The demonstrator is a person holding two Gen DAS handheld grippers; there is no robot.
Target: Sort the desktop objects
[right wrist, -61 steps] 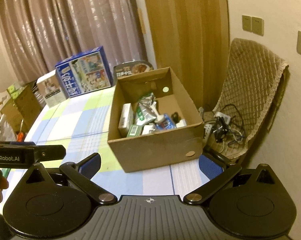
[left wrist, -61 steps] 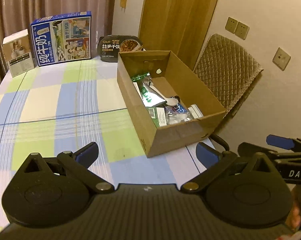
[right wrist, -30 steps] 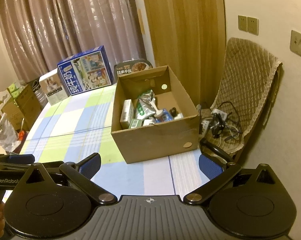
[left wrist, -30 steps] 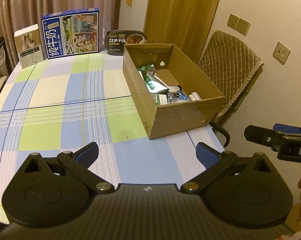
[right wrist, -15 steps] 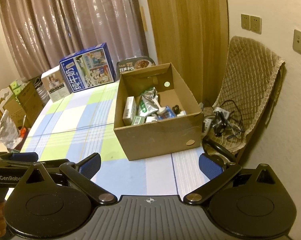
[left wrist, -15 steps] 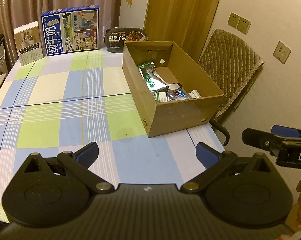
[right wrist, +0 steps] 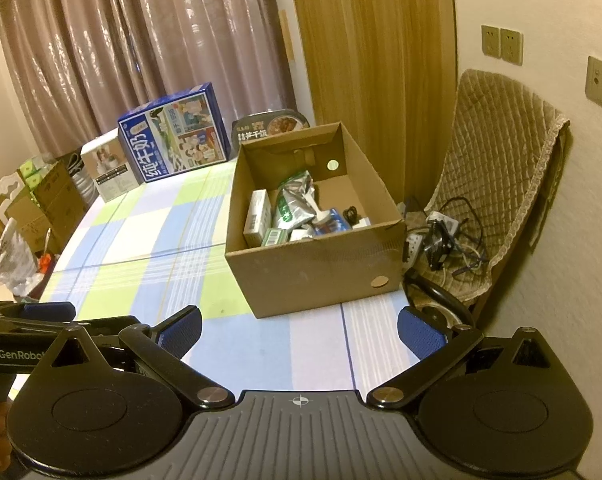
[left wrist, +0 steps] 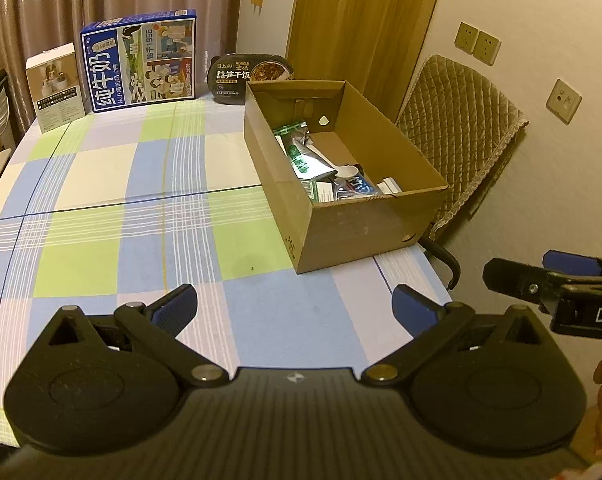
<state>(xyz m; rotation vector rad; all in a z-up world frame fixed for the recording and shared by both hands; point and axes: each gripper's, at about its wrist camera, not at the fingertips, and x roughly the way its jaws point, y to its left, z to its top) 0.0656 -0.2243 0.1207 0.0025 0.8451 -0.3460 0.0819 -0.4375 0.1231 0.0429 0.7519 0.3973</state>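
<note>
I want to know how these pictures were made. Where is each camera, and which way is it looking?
Left wrist view: sits on the open left gripper, looking across the checked tablecloth toward the brown cardboard box; the right gripper shows at the right edge.
Right wrist view: sits on the open right gripper, facing that box and a quilted chair.
Both share the box and the blue milk carton.

i'm seeing a blue, green and cream checked tablecloth (left wrist: 101,208), a brown cardboard box (left wrist: 361,224) and a blue milk carton (left wrist: 141,60).
</note>
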